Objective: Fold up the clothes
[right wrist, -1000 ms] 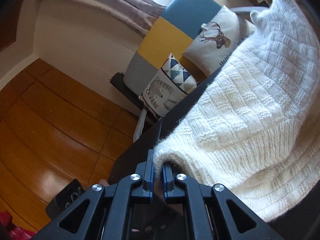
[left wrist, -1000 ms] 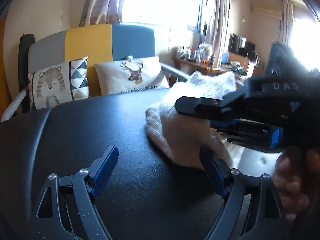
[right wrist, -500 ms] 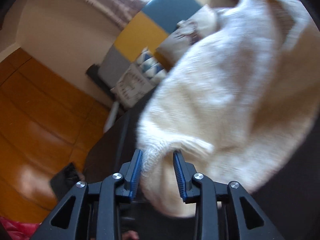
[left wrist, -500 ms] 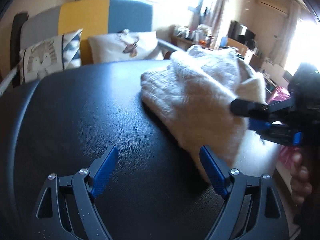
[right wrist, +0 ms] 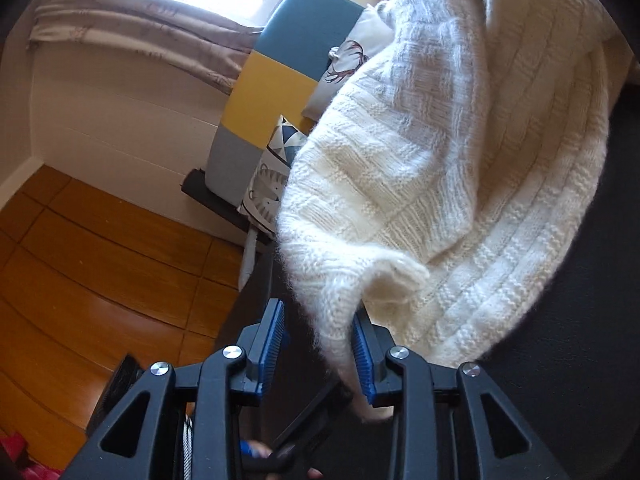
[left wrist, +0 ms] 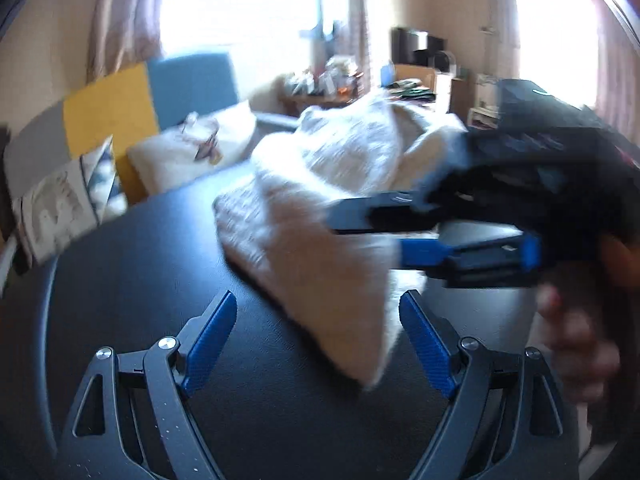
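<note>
A white knitted sweater lies heaped on the black table, with one corner spread toward me. My left gripper is open just above the table, its blue pads on either side of that near corner without touching it. From the right, my right gripper reaches in over the sweater, held by a hand. In the right wrist view the sweater fills the upper right. One fuzzy corner hangs between the jaws of my right gripper. They stand apart, with a gap at the left pad.
A sofa with a grey, yellow and blue back carries printed cushions beyond the table's far edge. A cluttered side table stands by the bright window. Wooden floor lies off the table's left edge.
My right gripper, shut on the sweater's hem a second ago, has opened and the corner now hangs loose between its jaws. The left gripper has shifted and rolled, staying open.
</note>
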